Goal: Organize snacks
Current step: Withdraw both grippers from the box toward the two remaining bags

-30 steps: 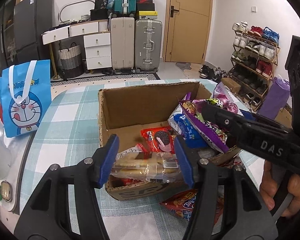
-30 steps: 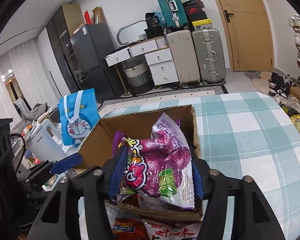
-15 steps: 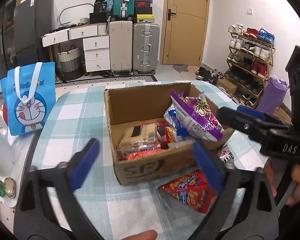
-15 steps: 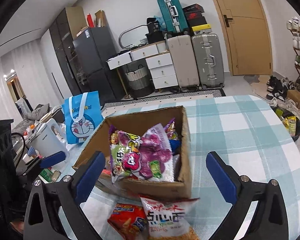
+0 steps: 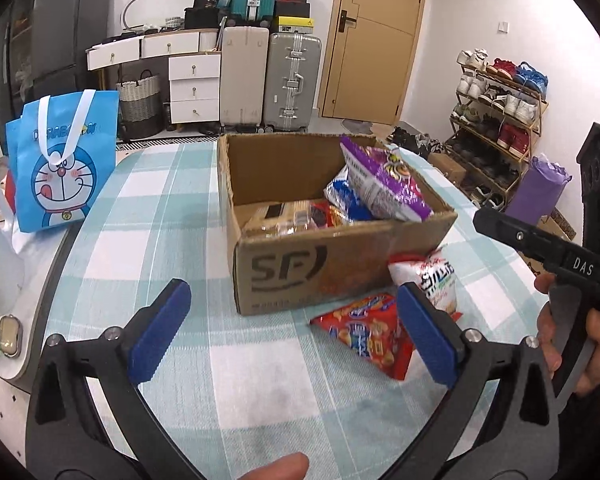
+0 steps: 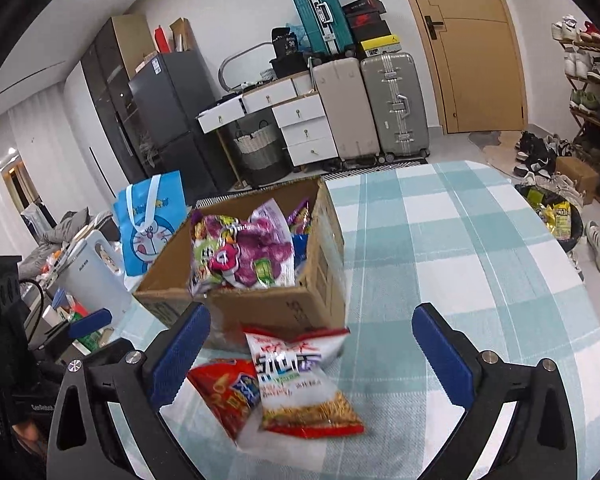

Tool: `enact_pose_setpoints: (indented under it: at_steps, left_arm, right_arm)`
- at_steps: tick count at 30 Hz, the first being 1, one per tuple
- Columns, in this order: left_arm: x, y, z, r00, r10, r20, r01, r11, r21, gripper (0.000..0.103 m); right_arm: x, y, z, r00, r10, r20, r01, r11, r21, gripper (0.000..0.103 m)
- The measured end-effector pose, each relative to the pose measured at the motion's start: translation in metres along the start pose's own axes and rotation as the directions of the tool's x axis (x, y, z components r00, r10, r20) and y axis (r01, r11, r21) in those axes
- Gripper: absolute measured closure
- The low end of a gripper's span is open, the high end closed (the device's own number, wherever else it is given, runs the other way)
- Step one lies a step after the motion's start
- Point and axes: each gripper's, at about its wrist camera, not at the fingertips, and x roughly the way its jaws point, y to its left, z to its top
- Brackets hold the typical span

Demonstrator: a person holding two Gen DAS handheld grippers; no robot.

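A brown cardboard box (image 5: 300,272) (image 6: 260,312) stands on the checked tablecloth and holds several snack packs. A purple bag (image 5: 384,184) (image 6: 240,252) leans on top at its right side, with a clear pack of biscuits (image 5: 280,218) lower left. Two packs lie on the cloth in front of the box: a red one (image 5: 364,332) (image 6: 228,392) and a white-and-red one (image 5: 436,280) (image 6: 296,380). My left gripper (image 5: 292,336) is open and empty, short of the box. My right gripper (image 6: 312,352) is open too, empty, above the two loose packs.
A blue cartoon tote bag (image 5: 60,164) (image 6: 148,224) stands at the table's left. A white kettle (image 6: 92,276) and small items crowd the left edge. Suitcases, drawers, a shoe rack (image 5: 496,120) and a door are beyond the table. A person's hand (image 5: 568,344) holds the right gripper's handle.
Both grippers let go of their snacks, the left of the biscuit pack and the right of the purple bag, opened wide and drew back from the box. Both snacks now rest in the box.
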Motion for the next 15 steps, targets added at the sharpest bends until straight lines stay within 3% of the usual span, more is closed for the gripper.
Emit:
enact_pose_setpoints:
  at_steps: [9, 15]
  left_arm:
    - [0.002, -0.006, -0.022, 0.999, 0.003, -0.034, -0.003, 1.000, 0.015, 0.001]
    - [0.014, -0.013, -0.026, 0.998, 0.008, -0.065, -0.006, 1.000, 0.027, 0.001]
  right_arm:
    - [0.003, 0.011, -0.034, 0.998, -0.041, -0.055, 0.035, 0.994, -0.103, 0.001]
    - [0.013, 0.010, -0.041, 0.996, -0.035, -0.087, 0.026, 0.995, -0.098, 0.001]
